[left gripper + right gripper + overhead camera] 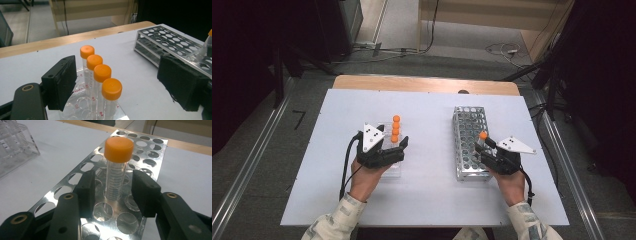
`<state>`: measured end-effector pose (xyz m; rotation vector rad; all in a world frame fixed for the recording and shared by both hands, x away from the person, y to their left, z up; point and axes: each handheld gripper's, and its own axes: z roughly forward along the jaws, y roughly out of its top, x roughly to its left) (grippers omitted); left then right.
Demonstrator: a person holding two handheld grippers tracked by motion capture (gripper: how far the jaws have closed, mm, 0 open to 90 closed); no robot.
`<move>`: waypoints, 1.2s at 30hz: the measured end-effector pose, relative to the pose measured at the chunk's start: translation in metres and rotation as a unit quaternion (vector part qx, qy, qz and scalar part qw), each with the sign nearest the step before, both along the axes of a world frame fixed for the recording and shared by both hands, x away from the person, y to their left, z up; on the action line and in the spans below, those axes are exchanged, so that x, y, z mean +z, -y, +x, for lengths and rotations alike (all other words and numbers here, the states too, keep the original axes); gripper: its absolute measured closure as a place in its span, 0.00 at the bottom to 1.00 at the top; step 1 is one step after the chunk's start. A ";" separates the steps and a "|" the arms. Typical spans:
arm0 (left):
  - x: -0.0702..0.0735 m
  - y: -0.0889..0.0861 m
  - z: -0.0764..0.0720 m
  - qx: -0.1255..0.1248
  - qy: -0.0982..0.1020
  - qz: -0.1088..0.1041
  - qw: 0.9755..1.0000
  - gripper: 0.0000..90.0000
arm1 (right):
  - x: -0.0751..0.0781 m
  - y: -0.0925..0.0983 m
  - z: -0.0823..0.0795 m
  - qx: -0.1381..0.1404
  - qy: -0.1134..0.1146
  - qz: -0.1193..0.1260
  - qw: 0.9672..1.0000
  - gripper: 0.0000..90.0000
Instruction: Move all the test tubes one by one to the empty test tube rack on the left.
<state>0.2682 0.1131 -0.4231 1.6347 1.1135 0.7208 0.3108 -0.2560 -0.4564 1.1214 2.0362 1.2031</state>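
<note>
the right gripper point(113, 192) brackets a clear orange-capped tube point(116, 170) standing in the perforated metal rack point(75, 178) at frame centre, jaws narrowed, gaps visible, probably ready to clamp. the left gripper point(117, 85) gapes wide around the acrylic stand's capped tubes point(105, 82).

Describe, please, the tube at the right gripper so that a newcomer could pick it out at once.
Start at the metal rack on the right half of the white table. Near the rack's front right edge, a clear tube with an orange cap stands upright in a hole, between the right gripper's two black jaws. It is the only tube in that rack; four other orange-capped tubes stand in the clear plastic rack on the left.
</note>
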 end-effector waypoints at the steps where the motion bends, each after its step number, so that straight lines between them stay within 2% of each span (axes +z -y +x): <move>1: 0.000 0.000 0.000 0.000 0.001 0.000 1.000 0.19 | 0.000 0.000 0.001 0.000 -0.001 0.001 1.000 0.60; 7: 0.000 0.000 0.000 0.000 0.000 -0.001 1.000 0.19 | -0.003 0.001 0.006 -0.001 -0.005 0.001 1.000 0.65; 24: -0.001 0.001 0.000 -0.001 -0.001 -0.002 1.000 0.19 | -0.003 0.000 0.007 0.010 -0.004 -0.008 1.000 0.78; 31: 0.000 0.000 0.000 0.001 0.000 -0.003 1.000 0.19 | -0.002 0.000 0.007 0.007 -0.001 -0.009 1.000 0.78; 36: -0.001 0.000 0.001 0.000 0.000 -0.004 1.000 0.19 | 0.006 0.001 0.005 0.005 0.004 0.001 1.000 0.79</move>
